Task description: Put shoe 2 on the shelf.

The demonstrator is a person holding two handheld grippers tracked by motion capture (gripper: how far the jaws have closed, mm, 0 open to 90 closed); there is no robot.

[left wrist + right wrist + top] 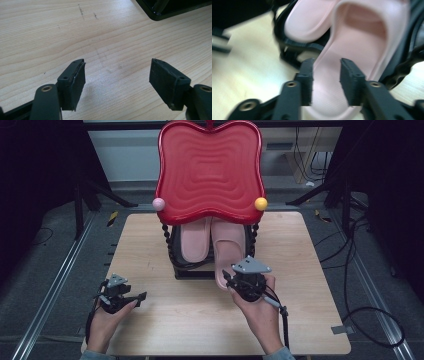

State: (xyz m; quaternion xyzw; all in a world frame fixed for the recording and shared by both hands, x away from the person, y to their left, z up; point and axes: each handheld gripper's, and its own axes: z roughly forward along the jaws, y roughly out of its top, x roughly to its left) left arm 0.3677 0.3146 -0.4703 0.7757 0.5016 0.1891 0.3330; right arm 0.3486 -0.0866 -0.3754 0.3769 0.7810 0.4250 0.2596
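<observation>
Two pink slippers sit on the black rack under the red tray (209,167), and the work in hand is the right one. Going from the left: the left gripper (131,298) rests low over the bare surface (190,320), well apart from the rack. Its fingers (75,82) stand wide open with nothing between them, just wood grain below and a corner of the rack (160,15) beyond. It should wait there, out of the path.

Next, the left slipper (195,240) lies on the rack, toe inward, touching its neighbour along one side.

Further right, the right slipper (226,250) sticks out past the rack's front edge toward the person. The right gripper (326,75) is at its heel end. Its fingers (349,80) are partly closed, one at the slipper's left rim and one over the insole. The view is blurred, so I cannot tell whether they pinch the rim yet.

To do this step well, I would seat the rim deep between the fingers before squeezing, since soft foam probably bends and slips from a shallow bite. Then move straight along the slipper's length, keeping it level, so that it does not drag its neighbour or catch the rack's beaded posts (167,237).
</observation>
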